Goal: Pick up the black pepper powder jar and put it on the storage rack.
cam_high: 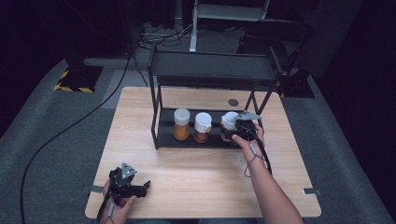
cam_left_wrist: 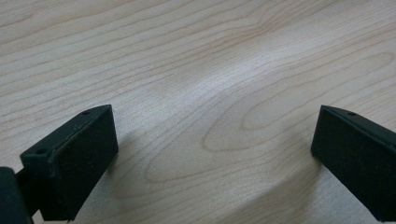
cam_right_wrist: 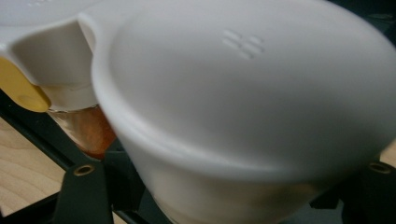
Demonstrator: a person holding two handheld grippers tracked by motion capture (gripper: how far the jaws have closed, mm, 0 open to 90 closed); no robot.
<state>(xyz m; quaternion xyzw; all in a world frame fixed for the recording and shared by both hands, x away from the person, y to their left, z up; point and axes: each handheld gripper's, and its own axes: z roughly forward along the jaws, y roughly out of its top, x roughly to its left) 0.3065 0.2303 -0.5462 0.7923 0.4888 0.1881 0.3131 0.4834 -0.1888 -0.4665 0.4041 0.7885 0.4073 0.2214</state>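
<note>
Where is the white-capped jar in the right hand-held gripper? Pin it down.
In the high view the white-capped jar sits at the right end of the black rack's lower shelf, right of the two other jars, with the right hand-held gripper shut on it.

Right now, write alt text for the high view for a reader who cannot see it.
The right gripper is closed on a white-lidded jar at the lower shelf of a black rack on a wooden table, beside two more jars. The left gripper rests open near the table's front edge.
</note>
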